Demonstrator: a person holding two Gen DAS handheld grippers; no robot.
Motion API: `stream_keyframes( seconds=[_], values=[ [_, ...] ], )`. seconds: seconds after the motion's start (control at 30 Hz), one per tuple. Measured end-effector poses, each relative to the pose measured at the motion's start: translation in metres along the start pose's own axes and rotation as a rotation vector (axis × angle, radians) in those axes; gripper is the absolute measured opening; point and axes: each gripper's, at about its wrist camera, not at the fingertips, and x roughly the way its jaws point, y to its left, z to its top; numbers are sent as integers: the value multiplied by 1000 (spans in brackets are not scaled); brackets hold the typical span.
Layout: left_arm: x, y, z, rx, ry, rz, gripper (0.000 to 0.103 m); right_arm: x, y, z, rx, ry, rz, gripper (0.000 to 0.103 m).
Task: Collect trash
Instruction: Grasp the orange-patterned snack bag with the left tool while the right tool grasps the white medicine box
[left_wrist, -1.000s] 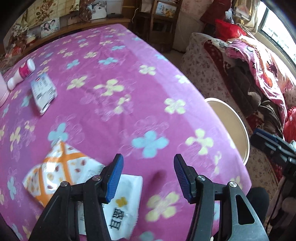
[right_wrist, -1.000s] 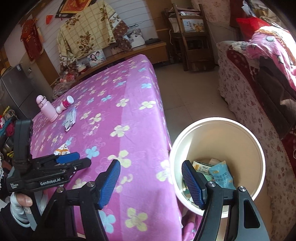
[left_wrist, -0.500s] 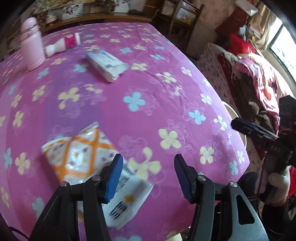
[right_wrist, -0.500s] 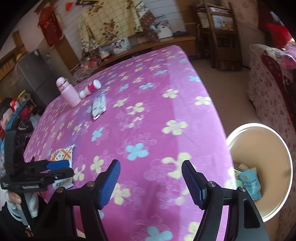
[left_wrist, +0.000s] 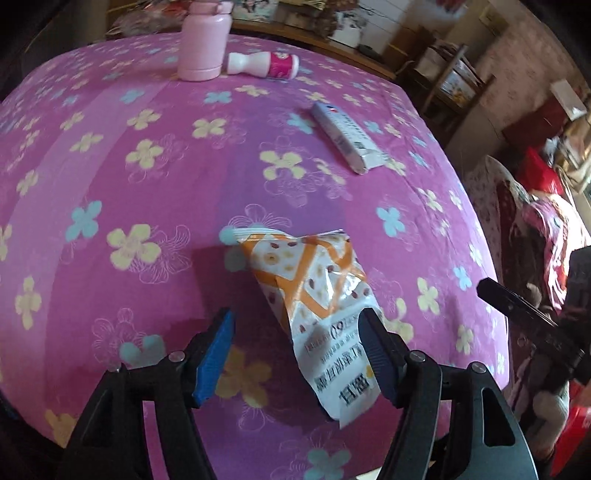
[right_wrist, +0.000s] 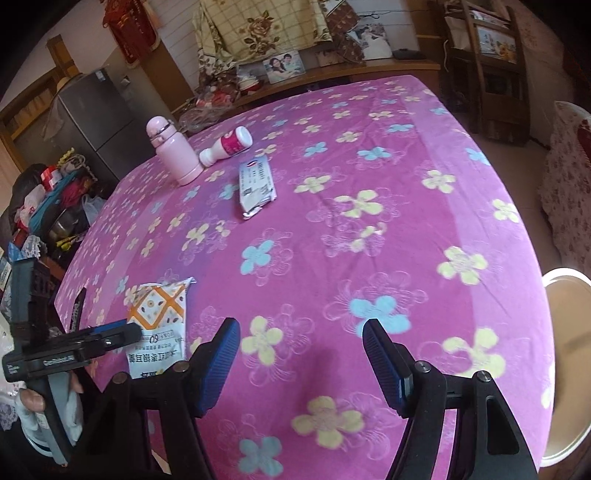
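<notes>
An orange-and-white snack wrapper (left_wrist: 317, 295) lies on the purple flowered tablecloth (left_wrist: 147, 184); it also shows in the right wrist view (right_wrist: 157, 325). My left gripper (left_wrist: 297, 354) is open, low over the cloth, with the wrapper's near end between its fingers, close to the right finger. My right gripper (right_wrist: 301, 363) is open and empty above the cloth near the table's right edge. A flat white packet (left_wrist: 345, 136) lies farther back, also in the right wrist view (right_wrist: 255, 184). The left gripper (right_wrist: 74, 350) shows from the side there.
A pink flask (left_wrist: 203, 40) stands at the far side with a white-and-pink bottle (left_wrist: 264, 64) lying beside it. A white bin (right_wrist: 565, 354) stands on the floor off the table's right edge. A patterned sofa (left_wrist: 524, 221) is beyond.
The left gripper swung left and lowered, so the orange wrapper now lies between its fingers. The right gripper moved away from the bin and over the table.
</notes>
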Motion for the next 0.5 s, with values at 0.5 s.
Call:
stream_keyframes(
  seconds=[0.5],
  values=[
    [18,-10,23,56,-34,-34,35,72,42,81,-89,-3,4,72]
  ],
)
